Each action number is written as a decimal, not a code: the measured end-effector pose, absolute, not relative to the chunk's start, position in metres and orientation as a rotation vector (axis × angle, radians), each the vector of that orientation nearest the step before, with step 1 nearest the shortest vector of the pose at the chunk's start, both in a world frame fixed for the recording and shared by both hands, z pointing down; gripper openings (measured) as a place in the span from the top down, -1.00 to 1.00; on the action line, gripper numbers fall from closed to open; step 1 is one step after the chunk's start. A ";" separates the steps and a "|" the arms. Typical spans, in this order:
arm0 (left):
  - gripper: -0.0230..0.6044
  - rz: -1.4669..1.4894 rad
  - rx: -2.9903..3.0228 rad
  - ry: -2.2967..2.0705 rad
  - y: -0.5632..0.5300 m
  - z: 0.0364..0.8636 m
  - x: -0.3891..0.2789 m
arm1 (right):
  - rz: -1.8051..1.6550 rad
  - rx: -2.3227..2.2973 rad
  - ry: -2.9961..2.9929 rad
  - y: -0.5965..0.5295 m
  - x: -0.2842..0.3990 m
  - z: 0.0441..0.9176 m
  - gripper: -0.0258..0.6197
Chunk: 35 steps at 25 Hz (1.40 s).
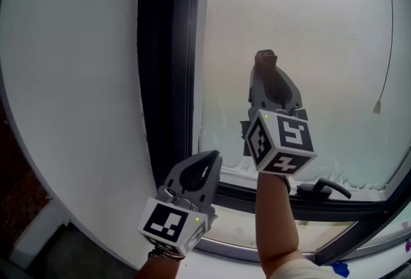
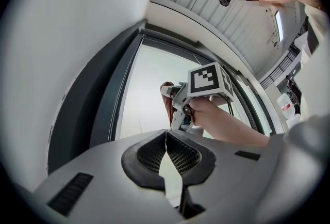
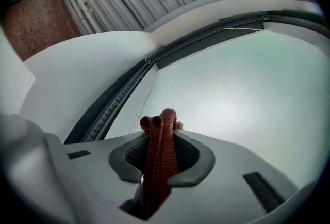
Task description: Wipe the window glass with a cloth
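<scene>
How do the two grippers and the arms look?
The left gripper and the right gripper are grey plastic with black ribbed pads. Each carries a white cube with black square markers and a green light. The forearms are bare; a pale sleeve shows on the right arm.

At far left, wall (image 1: 70,78); right of it, frame (image 1: 167,65); right again, window glass (image 1: 321,33). Before the glass, near its left edge: right gripper (image 1: 266,69), cloth (image 1: 264,56) between its jaws; lower left, before the frame's bottom corner, left gripper (image 1: 209,161); on the bottom rail, lower right, handle (image 1: 327,189).
</scene>
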<state>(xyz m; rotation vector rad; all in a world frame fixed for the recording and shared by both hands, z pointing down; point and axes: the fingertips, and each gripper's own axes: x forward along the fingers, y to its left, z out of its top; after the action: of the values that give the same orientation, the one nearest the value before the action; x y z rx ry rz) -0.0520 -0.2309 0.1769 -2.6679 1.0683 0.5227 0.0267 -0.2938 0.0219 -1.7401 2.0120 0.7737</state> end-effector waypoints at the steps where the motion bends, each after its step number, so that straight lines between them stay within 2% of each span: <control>1: 0.86 0.517 -2.664 1.076 -0.231 0.177 -0.053 | 0.764 -1.720 2.023 -0.295 0.023 0.022 0.64; 24: 0.86 0.486 -2.633 1.259 -0.251 0.195 -0.123 | 0.600 -1.476 2.188 -0.337 -0.071 0.030 0.64; 35: 0.86 0.473 -2.667 1.230 -0.258 0.207 -0.120 | 0.600 -1.445 2.164 -0.310 -0.048 0.051 0.65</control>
<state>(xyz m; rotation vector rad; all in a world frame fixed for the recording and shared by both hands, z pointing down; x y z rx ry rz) -0.1199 -0.2577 0.2070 -2.6667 1.2296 0.4731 -0.0479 -0.3104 0.0509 -1.4446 2.1642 0.6003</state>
